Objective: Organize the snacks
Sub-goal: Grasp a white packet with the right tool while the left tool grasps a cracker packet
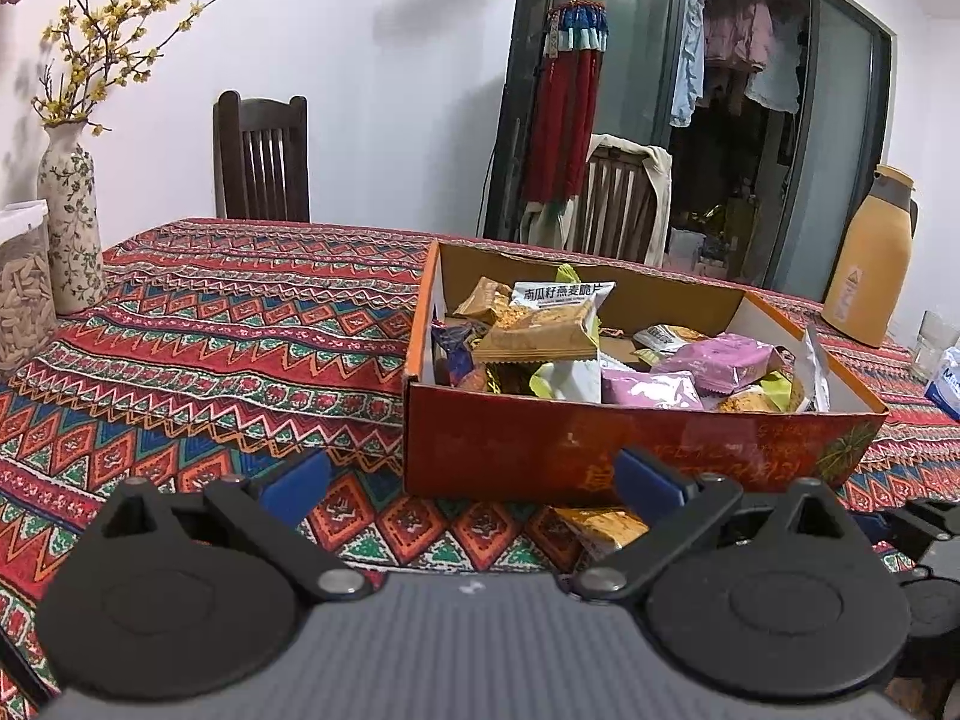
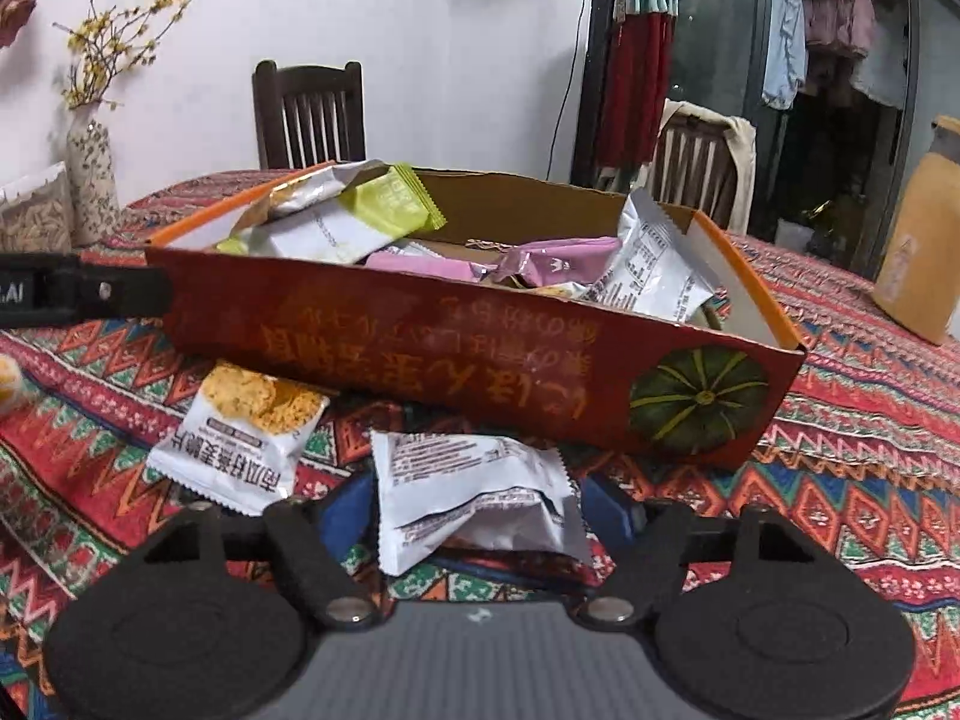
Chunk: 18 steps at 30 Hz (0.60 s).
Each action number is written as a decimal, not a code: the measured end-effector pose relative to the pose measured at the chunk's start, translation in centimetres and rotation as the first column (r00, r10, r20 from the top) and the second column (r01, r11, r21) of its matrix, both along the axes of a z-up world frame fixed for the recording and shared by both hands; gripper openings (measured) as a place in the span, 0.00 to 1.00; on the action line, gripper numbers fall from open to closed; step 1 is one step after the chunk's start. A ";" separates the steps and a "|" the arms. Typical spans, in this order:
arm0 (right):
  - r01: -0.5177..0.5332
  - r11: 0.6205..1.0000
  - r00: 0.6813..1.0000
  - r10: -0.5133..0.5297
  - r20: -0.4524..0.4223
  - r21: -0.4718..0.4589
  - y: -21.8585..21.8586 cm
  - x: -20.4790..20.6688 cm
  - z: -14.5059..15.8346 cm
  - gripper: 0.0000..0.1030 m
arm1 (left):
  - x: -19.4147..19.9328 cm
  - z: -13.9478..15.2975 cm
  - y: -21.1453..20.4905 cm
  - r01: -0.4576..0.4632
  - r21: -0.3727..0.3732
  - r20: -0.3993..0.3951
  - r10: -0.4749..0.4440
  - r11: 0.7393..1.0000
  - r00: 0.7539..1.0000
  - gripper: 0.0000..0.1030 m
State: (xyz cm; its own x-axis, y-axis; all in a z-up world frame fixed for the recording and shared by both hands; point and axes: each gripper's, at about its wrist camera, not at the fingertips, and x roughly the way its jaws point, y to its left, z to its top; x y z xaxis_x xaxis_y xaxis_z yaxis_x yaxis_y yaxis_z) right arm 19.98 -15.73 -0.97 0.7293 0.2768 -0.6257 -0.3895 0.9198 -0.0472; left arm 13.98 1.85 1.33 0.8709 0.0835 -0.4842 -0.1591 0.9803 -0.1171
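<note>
Right wrist view: the right gripper (image 2: pixel 480 510) straddles a white foil packet (image 2: pixel 474 507) that lies on the patterned bench (image 2: pixel 840 480), just in front of the red cardboard box (image 2: pixel 456 354). One blue finger (image 2: pixel 348 510) shows at the packet's left edge and the other at its right edge. The packet's long axis runs across the view, from finger to finger, so the fingers bracket its ends rather than its narrow sides. Whether the pads already press the foil cannot be told; the wrapper looks creased but not lifted. A second packet with an orange print (image 2: pixel 240 432) lies on the bench to the left, near the box and outside the fingers.

Left wrist view: the left gripper (image 1: pixel 471 480) hangs released, fingers spread with nothing between them, above the bench in front of the box's left near corner. The second packet (image 1: pixel 600 525) is partly hidden behind the left gripper's right finger.

Judgement: the right hand is the nearer to the white foil packet, which sits directly ahead between its fingers. The box opening lies forward and above, beyond the near wall. The coming move likely calls for a firm close, a lift over that wall, then a release among the snacks already inside (image 1: pixel 678 372).
</note>
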 end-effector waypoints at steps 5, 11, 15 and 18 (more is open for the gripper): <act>0.009 0.998 1.000 -0.007 -0.028 0.064 -0.8 0.4 -0.1 0.55 | 0.1 -0.1 0.0 0.003 -0.004 -0.007 -0.003 1.000 1.000 1.00; 0.010 0.996 1.000 -0.009 -0.009 0.086 -1.4 0.0 0.2 0.46 | 0.3 -0.2 0.1 -0.005 -0.009 -0.016 0.004 1.000 1.000 1.00; 0.028 0.994 0.998 -0.033 0.047 0.108 -2.0 -0.8 0.8 0.45 | 0.6 -0.3 0.2 -0.005 -0.014 -0.028 0.005 1.000 1.000 1.00; 0.049 0.992 0.994 -0.060 0.092 0.120 -2.4 -1.4 1.2 0.45 | 0.8 -0.5 0.2 -0.006 -0.010 -0.042 0.006 1.000 0.999 1.00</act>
State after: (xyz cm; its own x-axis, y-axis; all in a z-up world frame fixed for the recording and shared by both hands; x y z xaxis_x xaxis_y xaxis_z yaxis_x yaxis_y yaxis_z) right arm 18.53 -18.11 0.23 0.7998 0.3024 -0.5185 -0.3376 0.9409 0.0279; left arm 14.75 2.02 0.82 0.8495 0.0833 -0.5210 -0.1697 0.9781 -0.1205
